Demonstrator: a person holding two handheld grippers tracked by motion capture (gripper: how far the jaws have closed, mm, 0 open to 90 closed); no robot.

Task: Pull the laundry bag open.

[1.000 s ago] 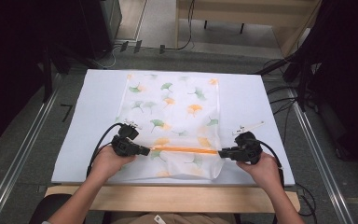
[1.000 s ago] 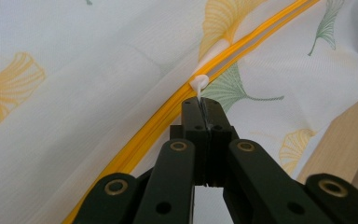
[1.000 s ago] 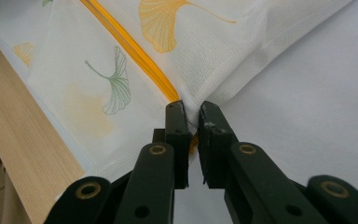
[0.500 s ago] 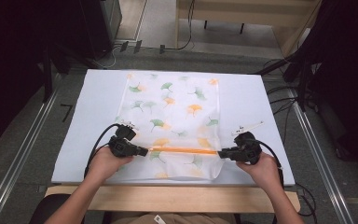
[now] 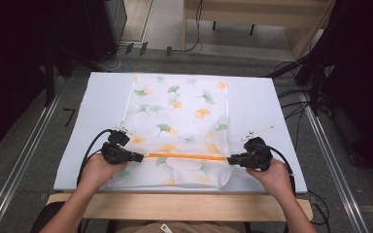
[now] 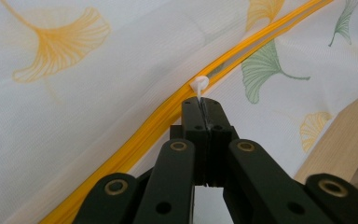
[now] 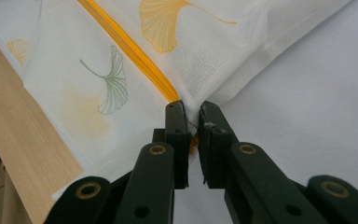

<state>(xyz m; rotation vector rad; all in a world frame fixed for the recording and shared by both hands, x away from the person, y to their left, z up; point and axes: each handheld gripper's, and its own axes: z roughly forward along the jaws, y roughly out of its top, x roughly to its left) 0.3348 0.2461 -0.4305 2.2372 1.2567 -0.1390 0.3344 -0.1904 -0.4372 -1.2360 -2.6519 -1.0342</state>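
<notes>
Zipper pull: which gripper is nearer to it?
Left. The left gripper is shut on the white zipper pull; the right gripper pinches the bag's opposite edge.

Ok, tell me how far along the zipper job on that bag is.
Done: both grips are set. The left gripper is shut on the white zipper pull, and the right gripper pinches the mesh bag at the orange zipper's far end. In hand: the pull sits at the zipper's left end. Left: I cannot tell whether the teeth are joined, so possibly a full run along it, then letting go.
</notes>
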